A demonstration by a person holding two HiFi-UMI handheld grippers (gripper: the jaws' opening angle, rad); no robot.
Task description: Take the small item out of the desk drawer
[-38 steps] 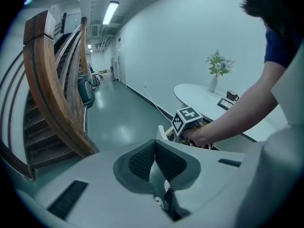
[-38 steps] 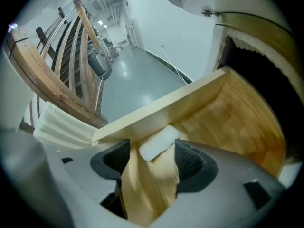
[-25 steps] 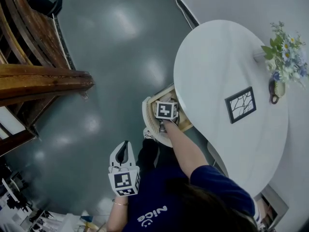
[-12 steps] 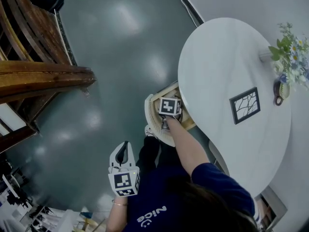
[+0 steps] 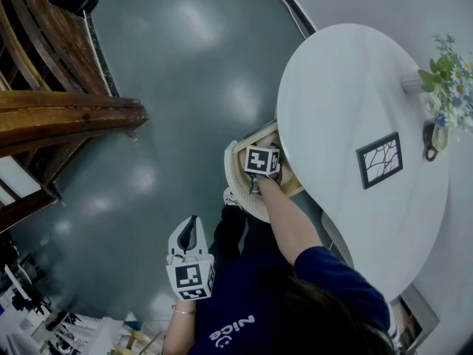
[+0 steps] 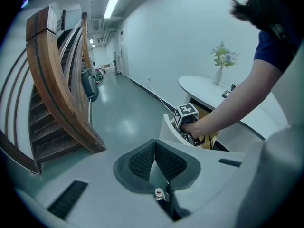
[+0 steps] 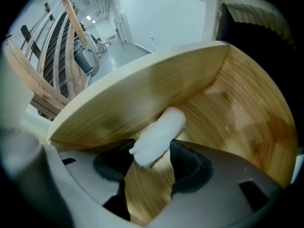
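Right claw (image 7: pixel 151 167) down in the open desk drawer (image 7: pixel 142 94), closing on the small white item (image 7: pixel 159 136) lying between its pads on the wooden bottom, not yet pinched, so grasp beginning, lift-out pending; left claw (image 6: pixel 154 163) pressed together, idle.

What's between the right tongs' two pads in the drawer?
The small white item on the drawer's wooden floor; the jaws of the right tongs are closing round it. The right gripper view shows this.
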